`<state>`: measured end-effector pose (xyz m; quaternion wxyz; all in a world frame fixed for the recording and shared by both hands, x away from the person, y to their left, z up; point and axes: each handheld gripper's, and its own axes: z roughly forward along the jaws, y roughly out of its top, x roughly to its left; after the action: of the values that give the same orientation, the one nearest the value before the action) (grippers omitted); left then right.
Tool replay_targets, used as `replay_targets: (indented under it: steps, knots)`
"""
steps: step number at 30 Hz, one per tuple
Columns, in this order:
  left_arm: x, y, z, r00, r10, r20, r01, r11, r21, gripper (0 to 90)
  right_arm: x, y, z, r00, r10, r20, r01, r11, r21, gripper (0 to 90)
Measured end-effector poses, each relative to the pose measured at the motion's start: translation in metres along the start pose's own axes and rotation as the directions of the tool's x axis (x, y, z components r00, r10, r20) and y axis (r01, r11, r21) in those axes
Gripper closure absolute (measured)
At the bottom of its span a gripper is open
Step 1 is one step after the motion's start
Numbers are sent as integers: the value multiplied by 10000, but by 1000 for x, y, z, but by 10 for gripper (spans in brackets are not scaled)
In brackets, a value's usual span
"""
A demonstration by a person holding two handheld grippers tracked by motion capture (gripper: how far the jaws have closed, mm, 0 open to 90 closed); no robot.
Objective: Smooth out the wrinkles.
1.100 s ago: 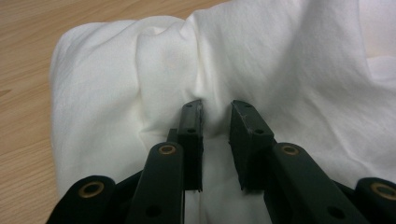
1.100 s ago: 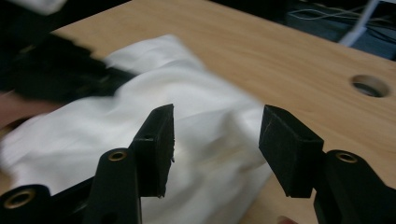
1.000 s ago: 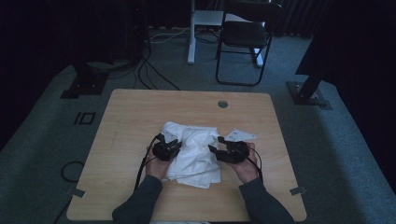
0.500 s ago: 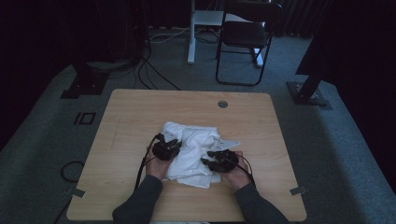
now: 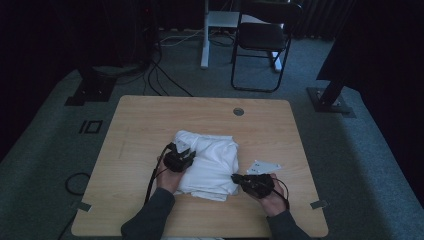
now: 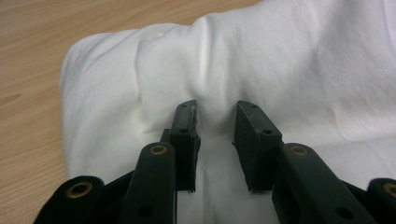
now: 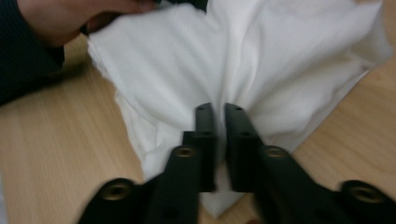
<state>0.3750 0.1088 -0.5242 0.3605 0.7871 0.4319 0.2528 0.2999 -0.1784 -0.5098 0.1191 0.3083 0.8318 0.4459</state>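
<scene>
A white cloth (image 5: 212,160), folded into a thick bundle, lies in the middle of the wooden table (image 5: 150,120). My left gripper (image 5: 187,156) rests on its left side. In the left gripper view the cloth (image 6: 280,70) rises in a pinched ridge between the jaws of that gripper (image 6: 215,109). Those jaws have just been opening a little but still hold the fold. My right gripper (image 5: 236,177) sits at the cloth's near right corner. Within the last second its jaws (image 7: 219,109) closed, and they now clamp a thin edge of the cloth (image 7: 187,60).
The table has a round cable hole (image 5: 238,111) near its far edge. A dark chair (image 5: 260,40) and a white stand (image 5: 205,35) sit on the carpet beyond it, with cables (image 5: 165,80) on the floor. The person's left hand (image 7: 70,18) appears in the right gripper view.
The right gripper moved from the cloth's right side toward the person, down to the near right corner. The left gripper stayed where it was.
</scene>
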Motion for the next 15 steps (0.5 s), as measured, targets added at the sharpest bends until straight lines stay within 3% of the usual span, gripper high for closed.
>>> replay_targets:
  steps: [2,6,7,10,12,13,15]
  knots:
    - [1,0,-1,9999,-105,79,105,9999,-64,684,-3,2,-4,9986,153,513,-141,9996,-237,608]
    - [2,0,-1,9996,-241,162,244,9995,-188,661,-24,23,-7,9880,1008,1169,-885,9904,-1063,447]
    - [2,0,-1,9996,-241,162,244,9995,-188,656,-24,23,-7,9880,1008,1169,-885,9904,-1063,447]
    - [2,-1,-2,9995,-259,169,263,9993,-278,643,-48,46,15,9764,1545,1511,-1358,9826,-1270,385]
    - [3,-2,-2,9992,-320,240,327,9990,-306,638,-60,52,30,9711,1832,1529,-1679,9799,-1075,392]
    - [4,-2,-2,9992,-316,259,324,9989,-325,637,-66,53,37,9697,2070,1298,-1956,9760,-956,427]
    - [3,-3,-2,9992,-299,258,309,9987,-397,637,-74,52,47,9710,2246,824,-2202,9737,-591,687]
